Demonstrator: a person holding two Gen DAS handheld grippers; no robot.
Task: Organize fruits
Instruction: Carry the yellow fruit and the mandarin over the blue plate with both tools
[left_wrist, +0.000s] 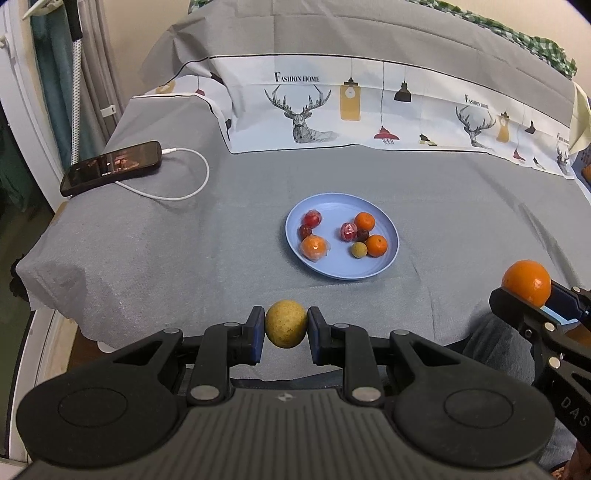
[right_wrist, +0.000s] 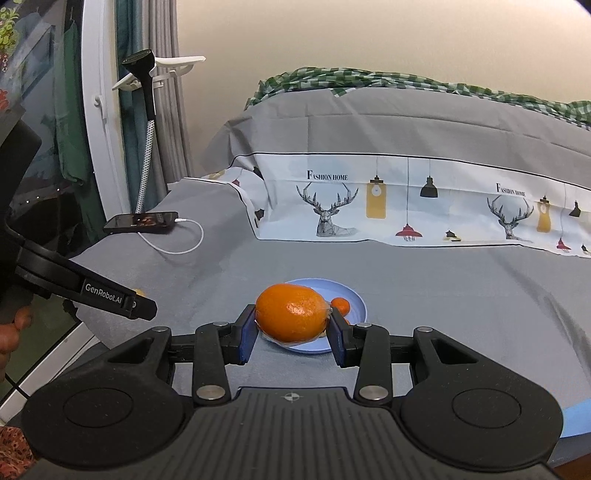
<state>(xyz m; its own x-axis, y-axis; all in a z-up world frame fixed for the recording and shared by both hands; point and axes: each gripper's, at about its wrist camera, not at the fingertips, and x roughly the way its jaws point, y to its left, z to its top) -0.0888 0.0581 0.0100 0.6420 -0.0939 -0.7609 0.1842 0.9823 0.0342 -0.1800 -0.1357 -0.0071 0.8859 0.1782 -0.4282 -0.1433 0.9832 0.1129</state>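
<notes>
Fruits are what you're sorting, and you've got one in each hand right now. Your left hand-held gripper (left_wrist: 286, 329) is closed on a yellow-brown round fruit (left_wrist: 286, 323), pads pressing both its sides. Your right hand-held gripper (right_wrist: 291, 328) is clamped on a wrapped orange (right_wrist: 291, 312), its long axis running across the jaws. The blue plate (left_wrist: 384, 267) lies straight ahead of both on the grey bed cover (left_wrist: 147, 240), already carrying oranges, red fruits and a small brown one. From the right wrist view the orange sits just before the plate's near rim, so that hand looks nearer; the left is further back.
</notes>
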